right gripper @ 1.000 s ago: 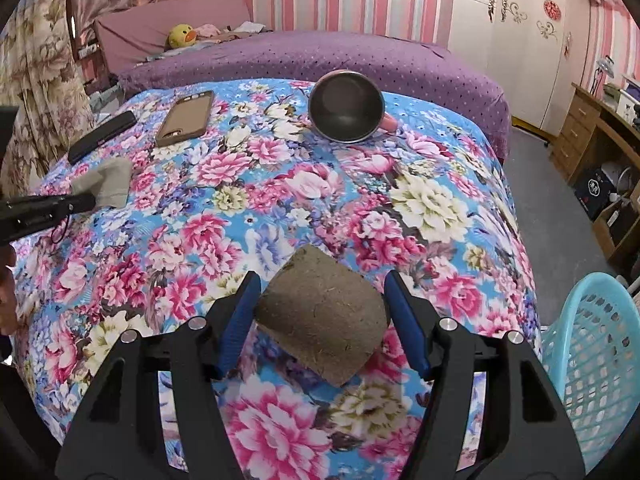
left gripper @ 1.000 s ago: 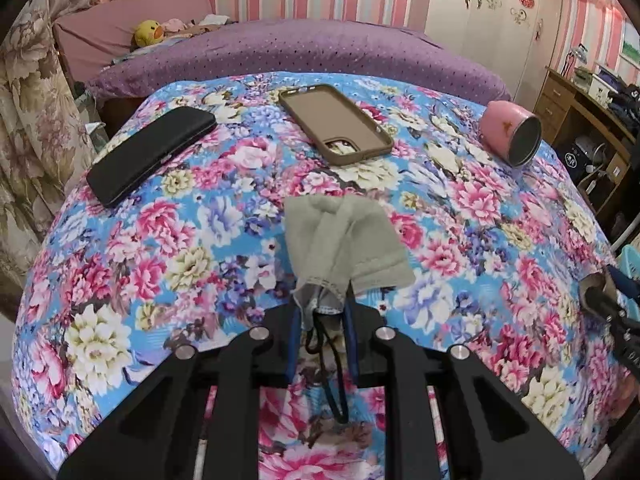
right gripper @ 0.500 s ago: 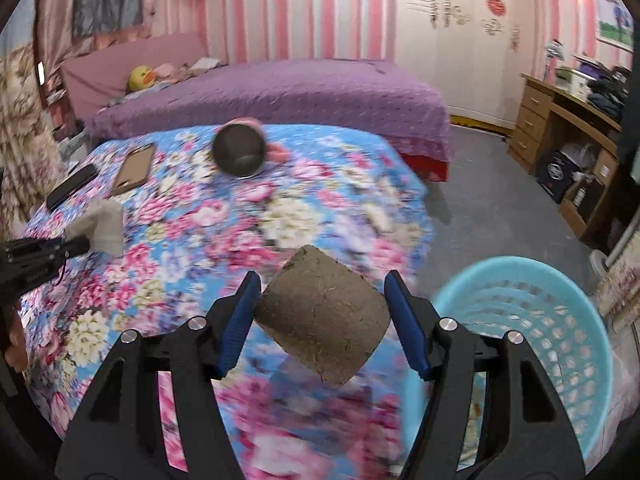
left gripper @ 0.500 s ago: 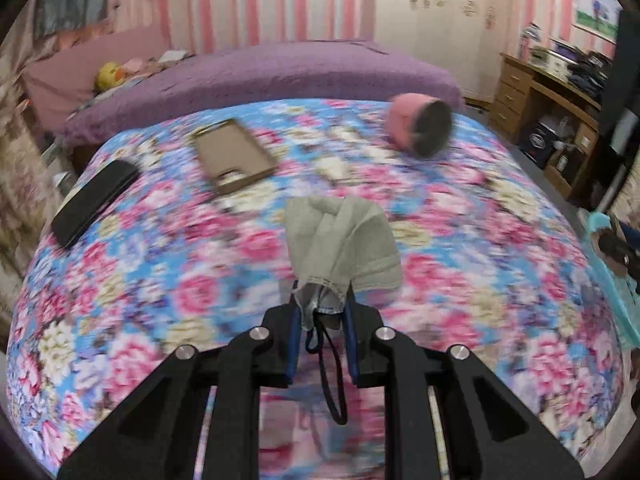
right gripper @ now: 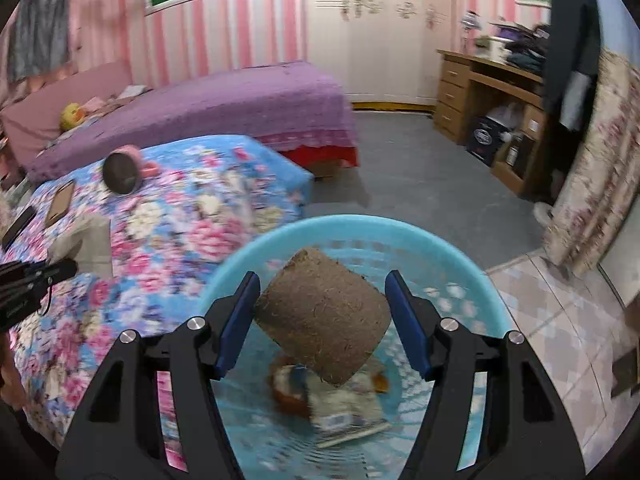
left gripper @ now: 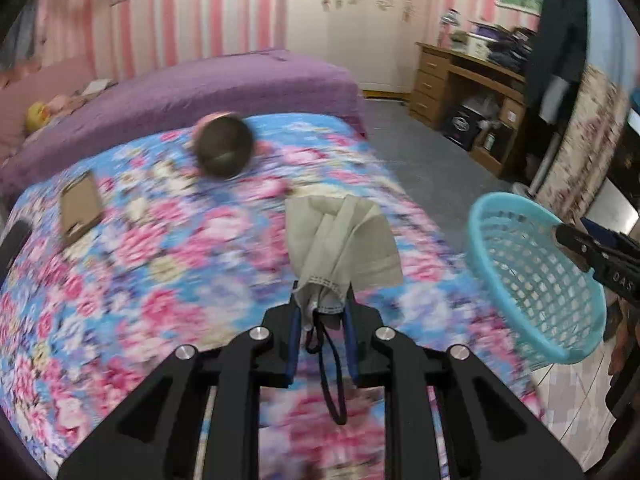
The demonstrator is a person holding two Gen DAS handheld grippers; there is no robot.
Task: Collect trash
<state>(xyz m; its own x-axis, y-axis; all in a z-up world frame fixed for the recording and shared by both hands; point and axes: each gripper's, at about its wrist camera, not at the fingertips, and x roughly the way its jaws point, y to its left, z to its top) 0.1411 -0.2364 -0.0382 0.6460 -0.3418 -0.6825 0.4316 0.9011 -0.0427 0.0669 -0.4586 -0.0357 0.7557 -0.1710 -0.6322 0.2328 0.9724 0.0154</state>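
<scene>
Both grippers have swung off the floral bedspread (left gripper: 120, 280) toward one turquoise basket (right gripper: 248, 264). Clamped narrow, the left gripper (left gripper: 322, 316) pinches one grey face mask (left gripper: 340, 240), with the basket at three o'clock. Spread wide, the right gripper (right gripper: 322, 312) holds one brown fibrous block (right gripper: 320, 316) above the basket. Only its view shows wrappers (right gripper: 344, 404) in the basket at six o'clock. One pink cup (left gripper: 224, 150), one phone case (left gripper: 80, 208) and one black phone (right gripper: 18, 224) lie on the bedspread.
</scene>
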